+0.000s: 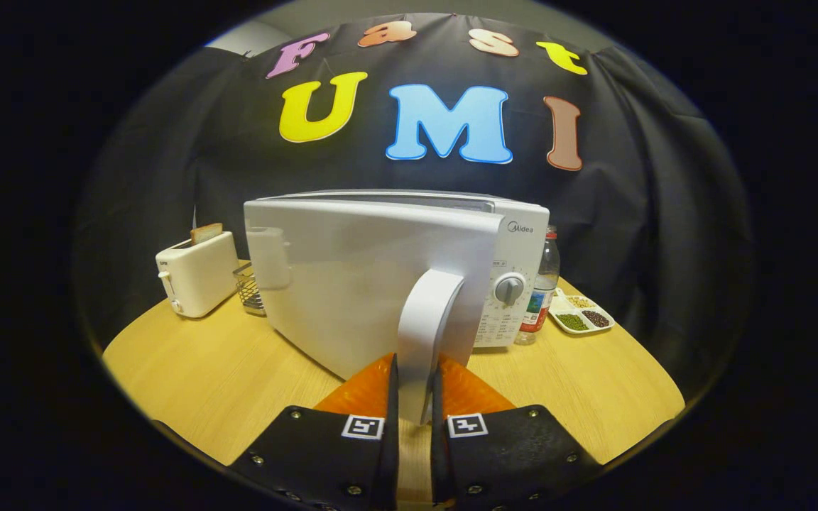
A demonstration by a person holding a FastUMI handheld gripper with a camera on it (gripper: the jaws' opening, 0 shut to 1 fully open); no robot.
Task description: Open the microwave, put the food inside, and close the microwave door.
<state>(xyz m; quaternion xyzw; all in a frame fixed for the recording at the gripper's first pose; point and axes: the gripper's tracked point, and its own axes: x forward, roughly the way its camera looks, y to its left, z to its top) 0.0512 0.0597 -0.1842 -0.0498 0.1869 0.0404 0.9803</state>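
Note:
A white microwave [515, 234] stands on the round wooden table [203, 376]. Its door [352, 284] is swung partly out toward me, hinged on the left, and hides the cavity. The door's curved white handle [427, 319] runs down between my two orange fingers [363, 390]. My gripper [415, 390] is shut on that handle, one finger pressing each side. A round dial [509, 289] shows on the control panel just right of the door. No food for the microwave can be picked out with certainty.
A white toaster [196, 273] with a bread slice stands to the left, a wire basket [249, 289] beside it. Right of the microwave stand a plastic bottle [541, 287] and a white divided tray [582, 314] of beans. The table edge curves close on both sides.

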